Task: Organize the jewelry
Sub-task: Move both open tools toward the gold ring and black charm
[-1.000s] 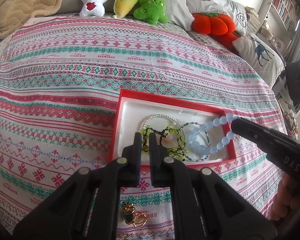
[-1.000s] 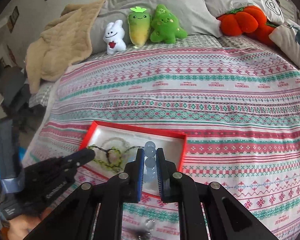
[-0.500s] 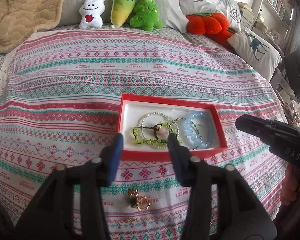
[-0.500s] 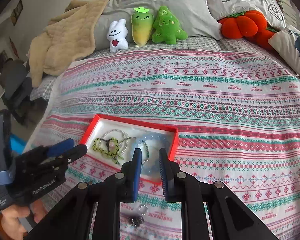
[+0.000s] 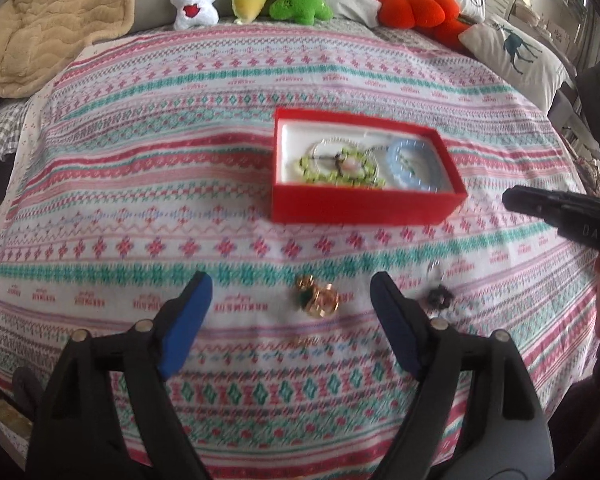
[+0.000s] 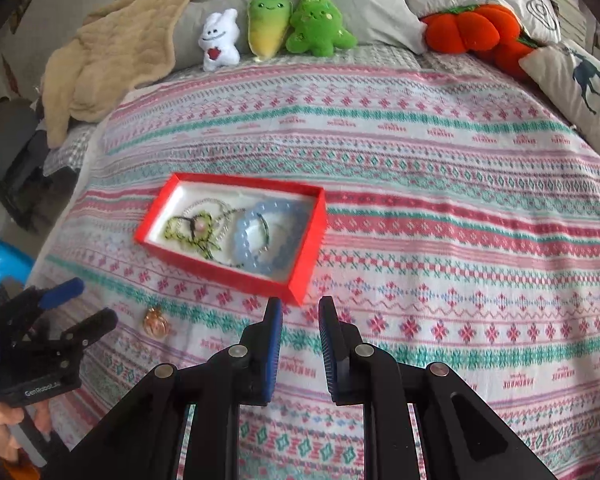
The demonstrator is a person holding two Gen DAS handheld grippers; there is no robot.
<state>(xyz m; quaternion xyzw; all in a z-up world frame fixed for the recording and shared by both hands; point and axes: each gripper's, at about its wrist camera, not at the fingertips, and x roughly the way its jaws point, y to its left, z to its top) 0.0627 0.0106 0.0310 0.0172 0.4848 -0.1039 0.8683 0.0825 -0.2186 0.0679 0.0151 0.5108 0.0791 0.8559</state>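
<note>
A bed covered by a red, green and white patterned bedspread [image 5: 148, 184] filled both views, with a beige blanket [image 6: 112, 56], grey pillows and a row of plush toys [image 6: 276, 28] at the headboard end. The red box [image 5: 360, 206] sat on the bedspread, and everything else is placed from it. Inside its white lining lay a green beaded bracelet [image 5: 340, 166] toward the box's left half, a pale blue beaded bracelet [image 5: 416, 162] toward its right half, and a thin clear-beaded strand [image 6: 208, 204] looped around the green one; how far they overlapped cannot be told.

On the near side of the box, apart from it, gold rings with a green stone [image 5: 316, 298] rested on the fabric. To their right lay a small dark piece with a silvery loop [image 5: 438, 290], blurred.

The left gripper [image 5: 290, 300] hung nearer than the box, its blue-padded jaws spread wide and empty, with the gold rings showing between the two fingers. The right gripper [image 6: 299, 332] was poised just in front of the box's near right corner, its jaws parted by a narrow gap and holding nothing. In the left wrist view it entered from the right of the box as a dark tip.
</note>
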